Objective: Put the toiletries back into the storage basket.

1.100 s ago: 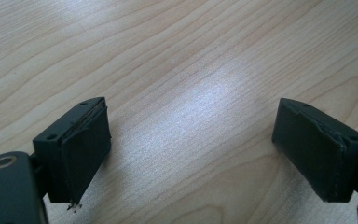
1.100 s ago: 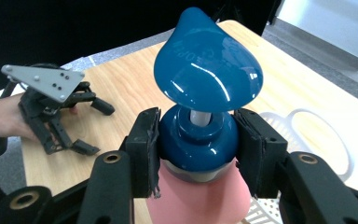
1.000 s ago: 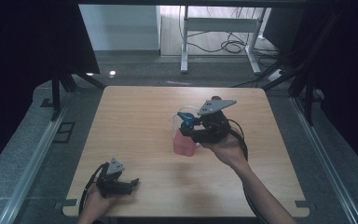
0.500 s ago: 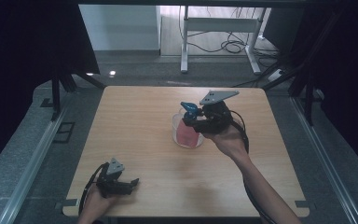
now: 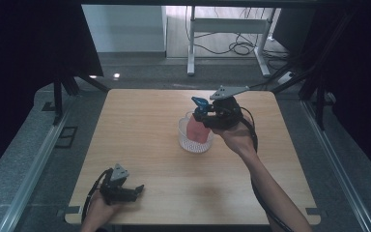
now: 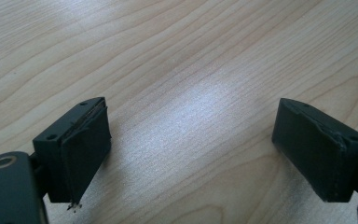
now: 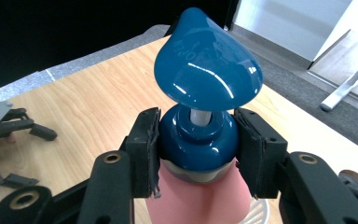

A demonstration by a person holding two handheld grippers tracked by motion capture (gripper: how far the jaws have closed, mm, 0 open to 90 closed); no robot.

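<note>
While the right gripper (image 5: 204,116) pinches its jaws on the blue collar of one pink pump bottle (image 7: 200,140), that bottle stands inside one clear bowl (image 5: 193,142) mid-surface (image 5: 140,121). One left gripper (image 5: 125,191), jaws spread and holding nothing, rests well apart from the bowl at the near left edge.

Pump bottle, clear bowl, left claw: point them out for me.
Pump bottle (image 7: 200,140): right gripper view, blue collar.
Clear bowl (image 5: 189,144): high view, front wall.
Left claw (image 6: 191,154): left gripper view, midway between fingertips.
</note>
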